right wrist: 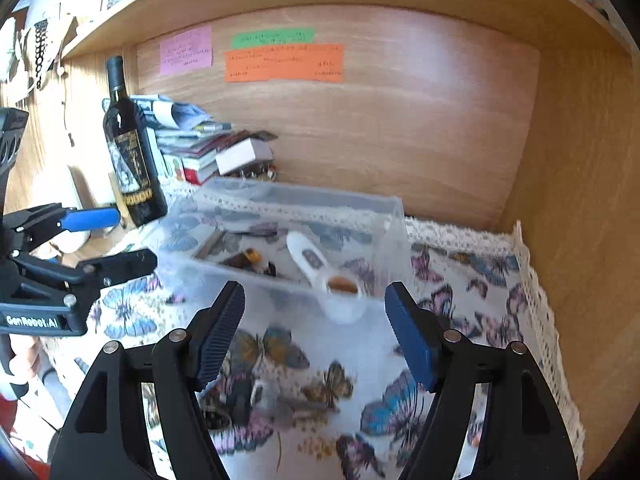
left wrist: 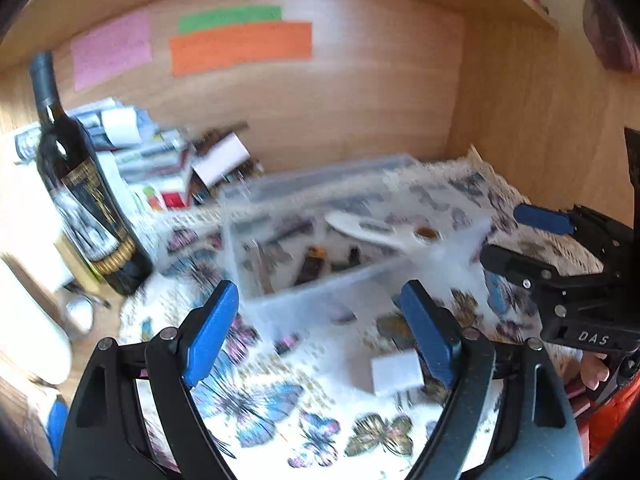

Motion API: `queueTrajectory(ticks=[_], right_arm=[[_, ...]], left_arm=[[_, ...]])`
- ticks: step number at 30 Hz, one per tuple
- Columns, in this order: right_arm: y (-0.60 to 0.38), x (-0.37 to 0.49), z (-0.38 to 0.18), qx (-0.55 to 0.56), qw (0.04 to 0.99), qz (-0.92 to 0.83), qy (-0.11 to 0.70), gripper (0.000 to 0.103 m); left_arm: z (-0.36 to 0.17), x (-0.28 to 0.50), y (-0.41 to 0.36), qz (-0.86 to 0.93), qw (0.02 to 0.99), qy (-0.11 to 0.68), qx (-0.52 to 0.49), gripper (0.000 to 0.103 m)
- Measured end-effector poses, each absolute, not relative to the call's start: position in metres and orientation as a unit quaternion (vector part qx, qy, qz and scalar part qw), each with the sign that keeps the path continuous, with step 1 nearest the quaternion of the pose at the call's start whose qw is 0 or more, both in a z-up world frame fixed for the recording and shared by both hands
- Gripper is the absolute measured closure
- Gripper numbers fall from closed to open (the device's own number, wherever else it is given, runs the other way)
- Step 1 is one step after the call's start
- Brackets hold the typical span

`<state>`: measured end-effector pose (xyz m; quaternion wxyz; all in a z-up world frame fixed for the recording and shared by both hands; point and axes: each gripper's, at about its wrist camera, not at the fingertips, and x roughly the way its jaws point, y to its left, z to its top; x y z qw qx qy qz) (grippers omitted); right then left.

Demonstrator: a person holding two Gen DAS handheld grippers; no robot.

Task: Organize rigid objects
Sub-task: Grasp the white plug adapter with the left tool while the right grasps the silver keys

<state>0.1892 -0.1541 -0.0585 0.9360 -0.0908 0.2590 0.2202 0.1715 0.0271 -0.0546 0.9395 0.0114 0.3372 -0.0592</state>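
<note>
A clear plastic box stands on the butterfly cloth inside a wooden alcove. In it lie a white scoop and some small dark items. My right gripper is open and empty, just in front of the box. A bunch of keys lies on the cloth below it. My left gripper is open and empty before the box. A small white block lies near its right finger. Each gripper shows in the other's view: the right gripper and the left gripper.
A dark wine bottle stands at the left of the box, also in the left wrist view. Stacked books and papers lie behind it. Coloured notes are stuck on the back wall. The alcove's right wall is close.
</note>
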Motion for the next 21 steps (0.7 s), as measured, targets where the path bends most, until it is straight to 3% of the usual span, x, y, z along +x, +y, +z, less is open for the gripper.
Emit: queueTrajectory(ticks=[9, 18, 21], right_arm=[[-0.164, 0.181, -0.1, -0.074, 0.92, 0.203, 0.328, 0.033], [-0.158, 0.178, -0.132, -0.099, 0.895, 0.217, 0.378, 0.032], [-0.155, 0.181, -0.136, -0.105, 0.889, 0.224, 0.385, 0.032]], left_arm=[[-0.098, 0.171, 0.0, -0.1, 0.911, 0.4, 0.017, 0.02], [-0.122, 0.181, -0.008, -0.133, 0.886, 0.444, 0.0, 0.05], [-0.127, 0.184, -0.008, -0.141, 0.88, 0.454, -0.009, 0.064]])
